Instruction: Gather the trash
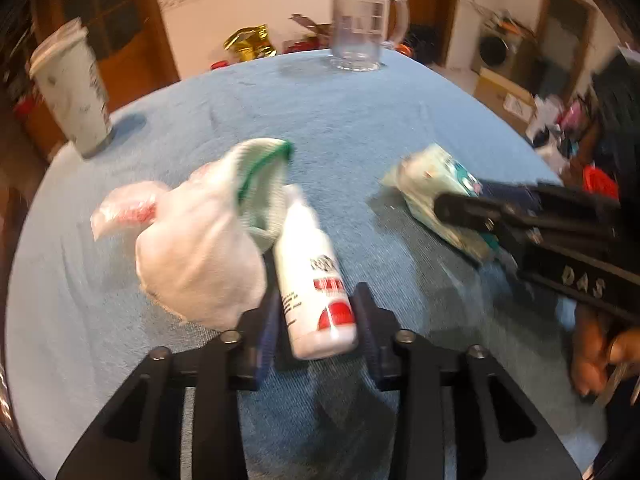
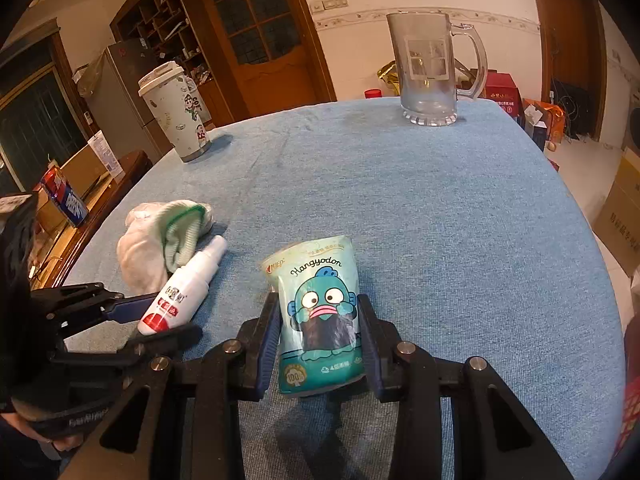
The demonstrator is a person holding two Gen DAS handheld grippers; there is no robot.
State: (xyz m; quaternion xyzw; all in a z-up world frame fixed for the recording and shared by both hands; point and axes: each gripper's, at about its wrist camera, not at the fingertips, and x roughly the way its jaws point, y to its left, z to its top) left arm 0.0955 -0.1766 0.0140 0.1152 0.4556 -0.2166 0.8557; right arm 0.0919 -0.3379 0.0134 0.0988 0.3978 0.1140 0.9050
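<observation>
The left claw [image 1: 316, 320] is clenched on the white spray bottle [image 1: 310, 276] lying on the blue bench [image 2: 440, 208], the right claw [image 2: 320, 340] on the tissue pack [image 2: 320, 312] (cartoon fish); beside the bottle lies a crumpled cloth [image 2: 160, 240], the glass mug [image 2: 430, 72] beyond.

a white spray bottle [image 1: 316, 280] with red label marks lies on its side on the blue-covered table [image 2: 440, 220], nearer its left edge, nozzle touching a crumpled white tissue wad [image 1: 200, 256] and a pale green, green-trimmed sock [image 1: 260, 184]. right of it, a teal cartoon-fish tissue packet [image 2: 320, 312] sits tilted.
</observation>
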